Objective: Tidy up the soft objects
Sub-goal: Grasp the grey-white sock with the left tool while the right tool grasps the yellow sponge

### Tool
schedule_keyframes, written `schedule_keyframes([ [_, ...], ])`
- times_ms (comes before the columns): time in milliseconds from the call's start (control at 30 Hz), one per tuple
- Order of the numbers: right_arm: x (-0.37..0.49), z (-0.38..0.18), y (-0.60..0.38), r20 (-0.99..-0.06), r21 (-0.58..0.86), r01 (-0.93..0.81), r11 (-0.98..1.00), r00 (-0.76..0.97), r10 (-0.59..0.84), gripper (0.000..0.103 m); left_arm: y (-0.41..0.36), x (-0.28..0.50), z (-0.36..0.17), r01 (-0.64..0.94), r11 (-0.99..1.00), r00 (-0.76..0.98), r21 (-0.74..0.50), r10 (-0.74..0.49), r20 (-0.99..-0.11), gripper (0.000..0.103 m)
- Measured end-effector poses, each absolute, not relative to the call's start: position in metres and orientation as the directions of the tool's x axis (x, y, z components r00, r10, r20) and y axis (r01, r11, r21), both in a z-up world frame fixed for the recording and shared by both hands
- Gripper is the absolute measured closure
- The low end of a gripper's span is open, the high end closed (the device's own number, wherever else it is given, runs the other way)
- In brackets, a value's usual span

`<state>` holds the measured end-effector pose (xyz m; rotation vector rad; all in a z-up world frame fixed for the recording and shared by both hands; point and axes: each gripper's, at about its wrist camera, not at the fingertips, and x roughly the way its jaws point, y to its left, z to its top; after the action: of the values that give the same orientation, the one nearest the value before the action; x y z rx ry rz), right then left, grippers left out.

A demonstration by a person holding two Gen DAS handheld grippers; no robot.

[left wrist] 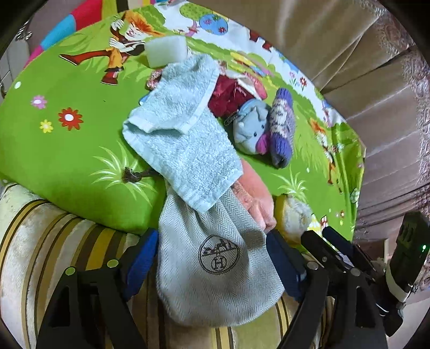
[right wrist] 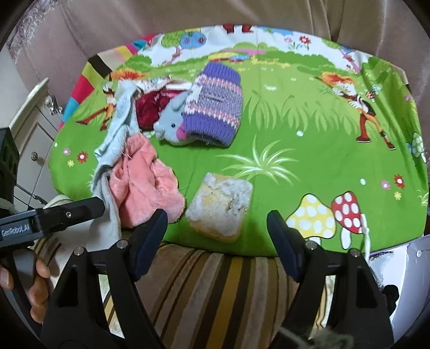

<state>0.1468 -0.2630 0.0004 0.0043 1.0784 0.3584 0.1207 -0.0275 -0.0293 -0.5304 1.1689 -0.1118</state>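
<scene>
My left gripper [left wrist: 212, 265] is shut on a grey herringbone drawstring bag [left wrist: 215, 268] at the near edge of the green cartoon mat [left wrist: 53, 150]. A light blue towel [left wrist: 182, 131] hangs out of the bag's mouth, with a pink fleece cloth [left wrist: 255, 193] beside it. My right gripper [right wrist: 217, 241] is open and empty just in front of a yellow fluffy sponge [right wrist: 220, 206]. A purple knitted hat [right wrist: 215, 107], a grey plush toy [right wrist: 172, 126] and a dark red cloth [right wrist: 150, 107] lie mid-mat. The pink cloth [right wrist: 145, 180] lies left of the sponge.
A white foam block [left wrist: 166, 51] sits at the mat's far side. The mat lies on a striped sofa cushion [right wrist: 215, 282] against beige sofa backs [right wrist: 188, 13]. A white cabinet [right wrist: 29, 126] stands at the left.
</scene>
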Motion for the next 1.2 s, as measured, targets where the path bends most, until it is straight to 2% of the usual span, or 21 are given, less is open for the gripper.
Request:
schedule_keyframes([
  [233, 0.162, -0.018, -0.254, -0.89, 0.155, -0.271, 0.95, 0.379, 0.253, 0.024, -0.038, 0.125, -0.035, -0.156, 0.904, 0.396, -0.397, -0.311, -0.864, 0.022],
  [267, 0.164, -0.02, -0.254, -0.893, 0.154, -0.269, 0.951, 0.374, 0.251, 0.024, -0.04, 0.124, -0.035, -0.149, 0.909, 0.4, -0.389, -0.304, -0.865, 0.024],
  [333, 0.168, -0.024, -0.252, -0.899, 0.153, -0.265, 0.952, 0.363, 0.246, 0.024, -0.042, 0.124, -0.036, -0.147, 0.914, 0.403, -0.378, -0.294, -0.867, 0.041],
  [433, 0.173, -0.027, -0.25, -0.904, 0.146, -0.257, 0.955, 0.358, 0.234, 0.024, -0.041, 0.125, -0.039, -0.145, 0.91, 0.402, -0.387, -0.304, -0.864, 0.056],
  [500, 0.177, -0.029, -0.251, -0.906, 0.141, -0.248, 0.959, 0.358, 0.226, 0.024, -0.04, 0.124, -0.039, -0.143, 0.907, 0.409, -0.397, -0.311, -0.858, 0.059],
  [633, 0.182, -0.038, -0.252, -0.913, 0.153, -0.24, 0.959, 0.336, 0.23, 0.037, -0.039, 0.121, -0.038, -0.137, 0.901, 0.419, -0.413, -0.325, -0.848, 0.07],
  [833, 0.177, -0.037, -0.253, -0.903, 0.176, -0.25, 0.952, 0.345, 0.257, 0.047, -0.035, 0.11, -0.03, -0.134, 0.888, 0.439, -0.44, -0.345, -0.83, 0.08],
  [1200, 0.148, -0.008, -0.265, -0.853, 0.197, -0.244, 0.949, 0.434, 0.289, 0.05, -0.037, 0.085, -0.011, -0.108, 0.878, 0.476, -0.466, -0.366, -0.799, 0.09],
])
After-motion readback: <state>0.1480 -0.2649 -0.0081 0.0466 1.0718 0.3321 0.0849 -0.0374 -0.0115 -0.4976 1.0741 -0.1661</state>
